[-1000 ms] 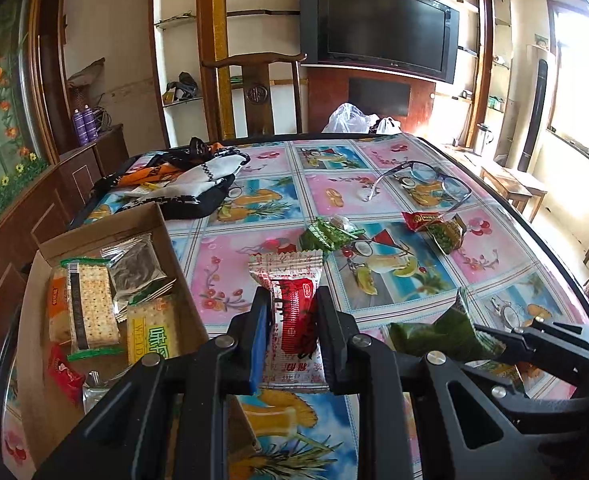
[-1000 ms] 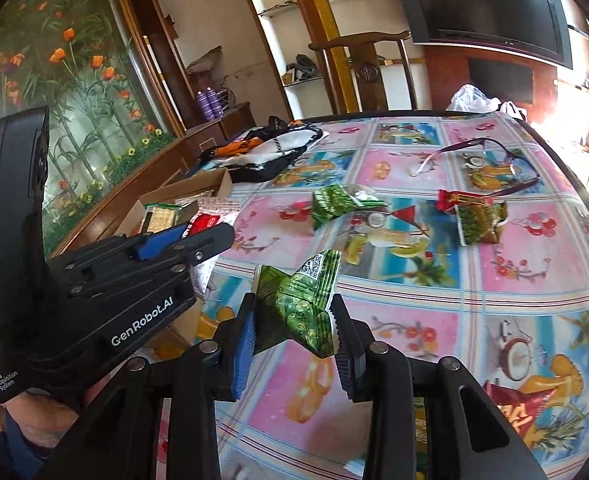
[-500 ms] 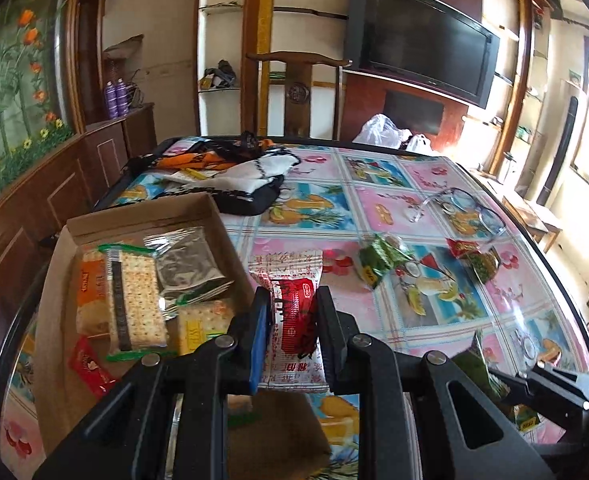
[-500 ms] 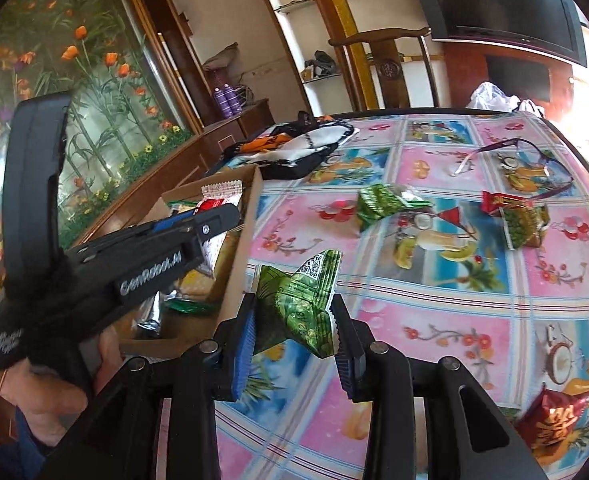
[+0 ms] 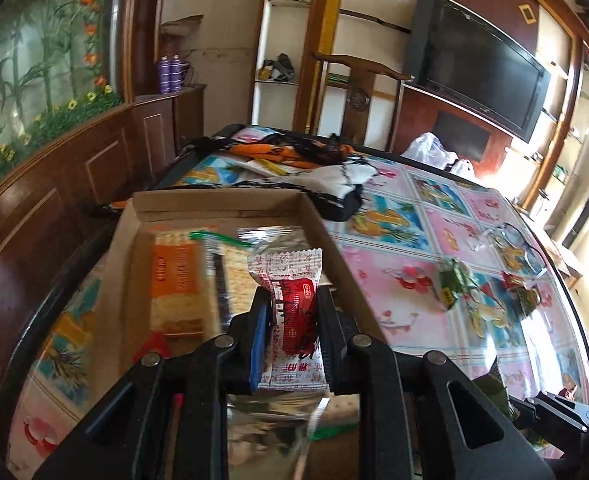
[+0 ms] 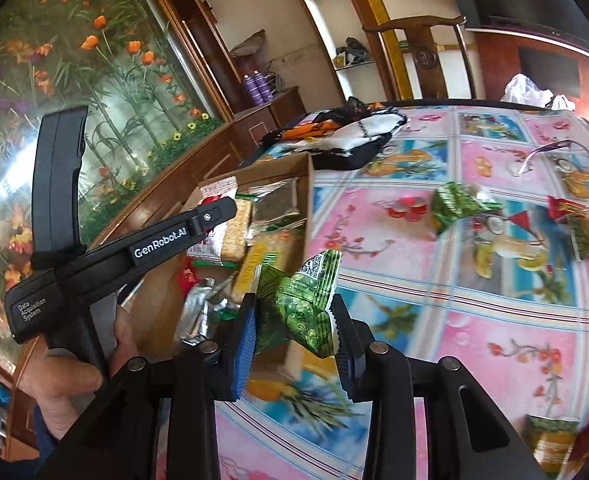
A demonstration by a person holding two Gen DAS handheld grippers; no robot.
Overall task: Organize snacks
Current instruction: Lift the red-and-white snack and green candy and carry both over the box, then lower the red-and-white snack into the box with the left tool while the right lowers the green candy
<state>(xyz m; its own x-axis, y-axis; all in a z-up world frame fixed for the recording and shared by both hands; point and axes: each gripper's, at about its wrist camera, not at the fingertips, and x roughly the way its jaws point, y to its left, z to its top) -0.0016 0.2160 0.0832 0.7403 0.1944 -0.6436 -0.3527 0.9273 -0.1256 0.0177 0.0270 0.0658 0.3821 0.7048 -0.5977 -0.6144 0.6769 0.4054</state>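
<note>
Since a second ago, both grippers have been carried sideways toward the cardboard box [image 5: 222, 204], so that the left gripper [image 5: 294, 316] is now held above the box's inside instead of over the tablecloth. Its fingers are nearly closed, and a red-and-white snack packet [image 5: 290, 300] is pinched upright between them. Beneath it, inside the box, an orange cracker pack [image 5: 176, 280] and other wrapped snacks are seen, blurred by motion.

The right gripper [image 6: 294, 320] is likewise closed narrowly, and a crumpled green snack packet [image 6: 302, 300] is clamped between its pads. It is held just beside the box's near right edge, over the flowered tablecloth [image 6: 474, 320]. The left gripper is seen from the side in this view, gripped by a hand [image 6: 74, 372] at the lower left.

Left loose on the tablecloth, well apart from the box, are another green packet [image 6: 454, 204], a red-and-green packet [image 6: 578, 224] and a pair of glasses [image 6: 562, 156]. A black, white and orange bag [image 5: 302, 164] is lying just beyond the box's far wall.
</note>
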